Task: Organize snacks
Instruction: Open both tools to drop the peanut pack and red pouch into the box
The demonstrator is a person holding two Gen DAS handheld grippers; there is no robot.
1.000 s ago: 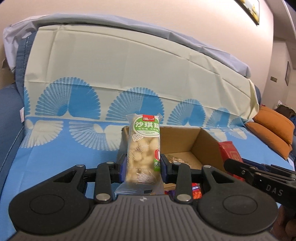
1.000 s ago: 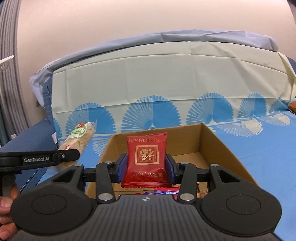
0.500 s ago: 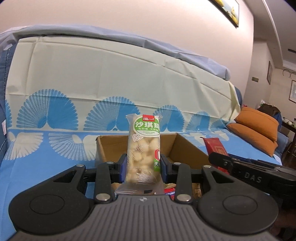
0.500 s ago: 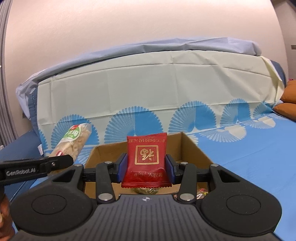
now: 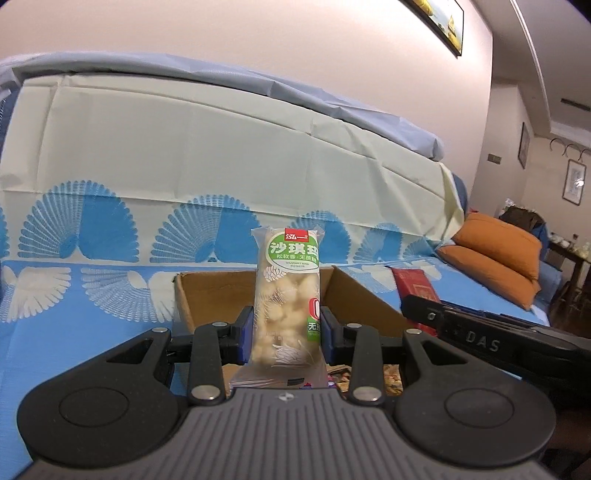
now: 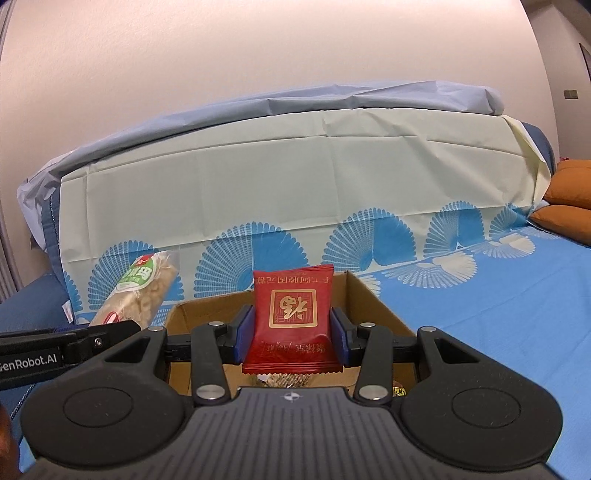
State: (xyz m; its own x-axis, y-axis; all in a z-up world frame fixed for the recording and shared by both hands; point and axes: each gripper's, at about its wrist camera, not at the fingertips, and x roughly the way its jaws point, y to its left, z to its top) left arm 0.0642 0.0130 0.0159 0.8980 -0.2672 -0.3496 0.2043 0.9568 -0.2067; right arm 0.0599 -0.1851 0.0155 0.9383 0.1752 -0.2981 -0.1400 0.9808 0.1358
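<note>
Left wrist view: the left hand-held gripper is closed on a clear snack pack with a green label, its blue pads pressing on both sides of the pack, which stands upright between them. Beyond it an open cardboard box rests on a sofa draped in a blue sheet with a fan pattern; loose snacks show on the box floor below the pack. At the right edge the right hand-held gripper's dark finger enters with a red packet held above the box's right wall. Orange cushions lie further right on the sofa, and a framed picture hangs on the wall above. Right wrist view: the right hand-held gripper is closed on the red packet, which is upright with its gold print upside down and sits in front of the cardboard box. At the left the clear snack pack appears tilted, held at the tip of the left hand-held gripper's finger just beside the box's left wall.
</note>
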